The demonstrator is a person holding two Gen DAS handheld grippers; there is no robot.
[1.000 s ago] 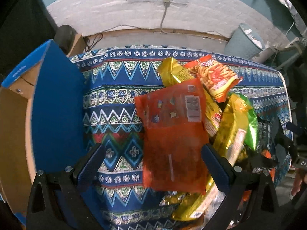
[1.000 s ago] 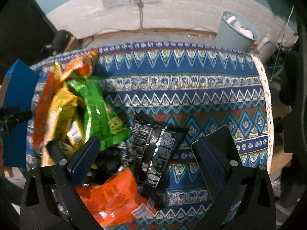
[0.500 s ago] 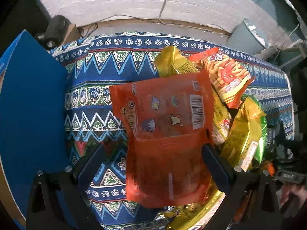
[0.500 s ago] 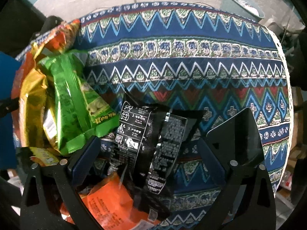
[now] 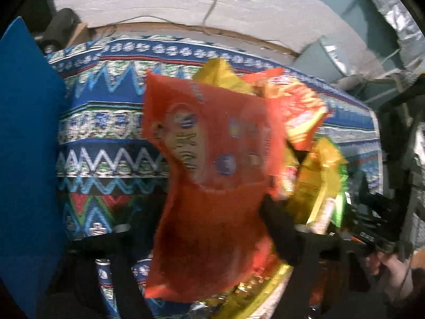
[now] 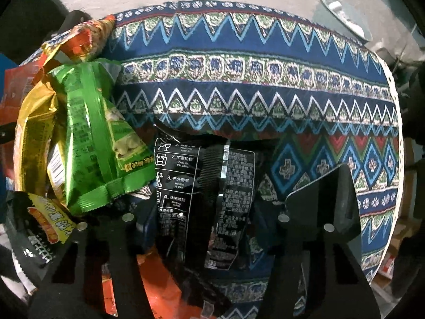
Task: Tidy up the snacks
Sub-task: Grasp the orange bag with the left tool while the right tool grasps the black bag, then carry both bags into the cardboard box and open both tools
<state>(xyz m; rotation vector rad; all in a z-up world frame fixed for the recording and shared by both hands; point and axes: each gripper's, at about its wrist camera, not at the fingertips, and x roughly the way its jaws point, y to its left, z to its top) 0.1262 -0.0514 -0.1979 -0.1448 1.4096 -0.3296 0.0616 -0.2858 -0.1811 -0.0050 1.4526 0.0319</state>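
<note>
Left wrist: left tongs were closing, jaws on either side of the orange packet, contact blurred, beside the blue box | Right wrist: right tongs were closing around the black packet on the worktop, green packet alongside.

Both grippers point steeply downward with jaws closing, the left gripper around an orange packet, the right gripper around a black packet.
</note>
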